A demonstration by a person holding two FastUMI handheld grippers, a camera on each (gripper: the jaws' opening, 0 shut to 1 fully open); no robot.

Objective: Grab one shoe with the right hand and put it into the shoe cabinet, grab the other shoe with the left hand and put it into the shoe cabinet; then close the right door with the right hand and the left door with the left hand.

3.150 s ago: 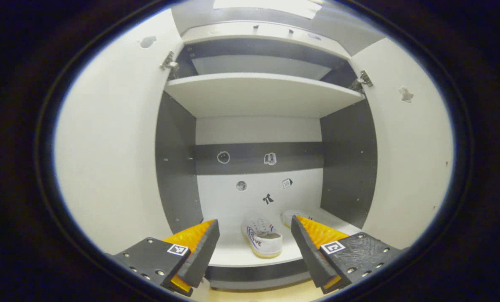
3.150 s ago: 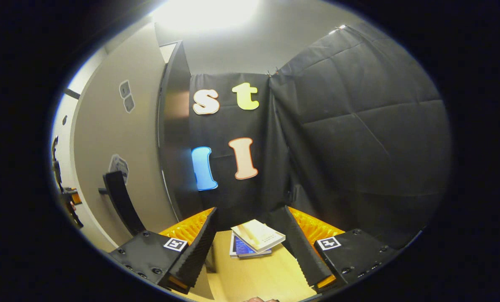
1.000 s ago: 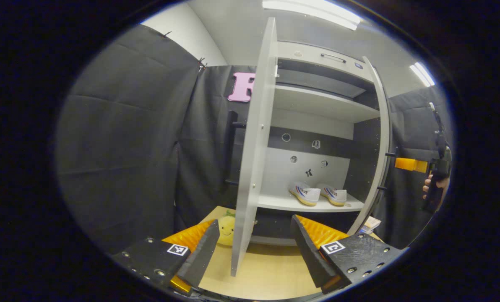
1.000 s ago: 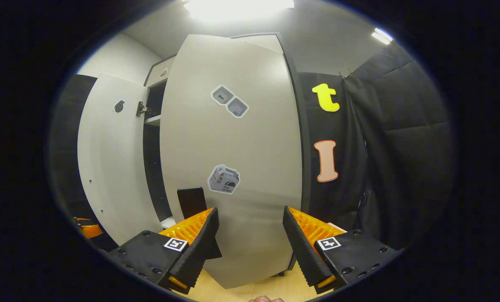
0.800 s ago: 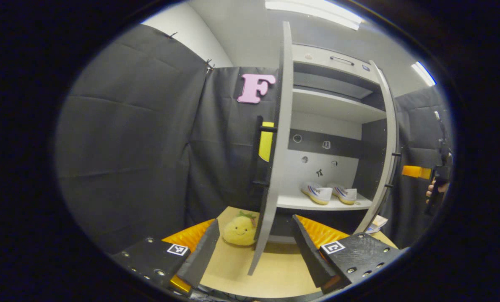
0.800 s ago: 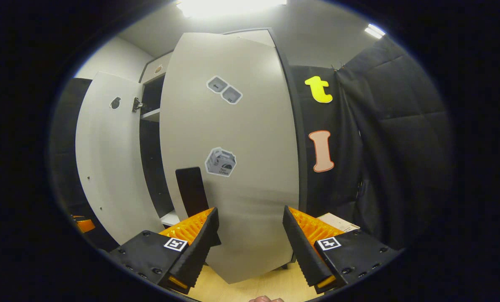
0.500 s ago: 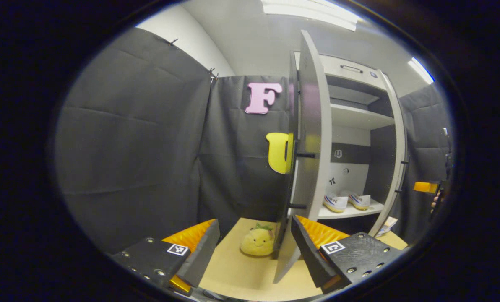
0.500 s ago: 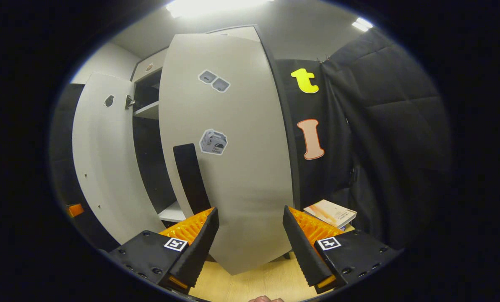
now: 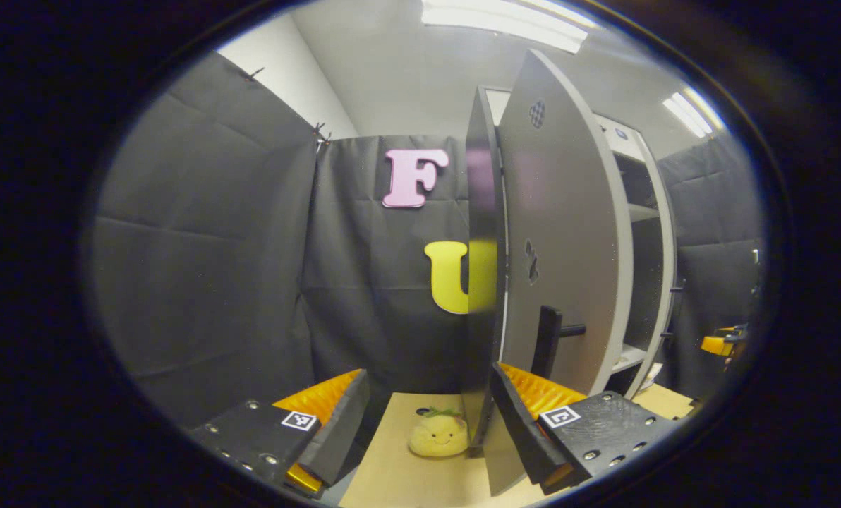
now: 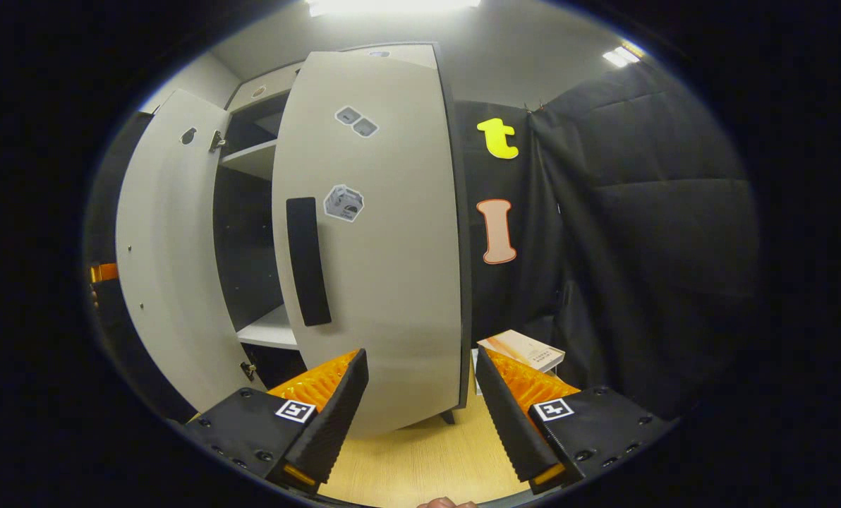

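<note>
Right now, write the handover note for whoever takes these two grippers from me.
Left gripper: open, empty, beside the left door, outside it near the handle.
Right gripper: open, empty, facing the right door, not gripping it.
Cabinet: both doors part-closed, a gap between them showing the shelves. The shoes can't be seen from here.
Left to do: push the right door shut with the right gripper, then the left door with the left.
Nearby: plush toy, book.

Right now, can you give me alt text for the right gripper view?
The shoe cabinet's right door, grey with a black handle, stands partly closed just ahead of the open right gripper. The left door is still open beyond it, and books lie on the wooden floor.
</note>
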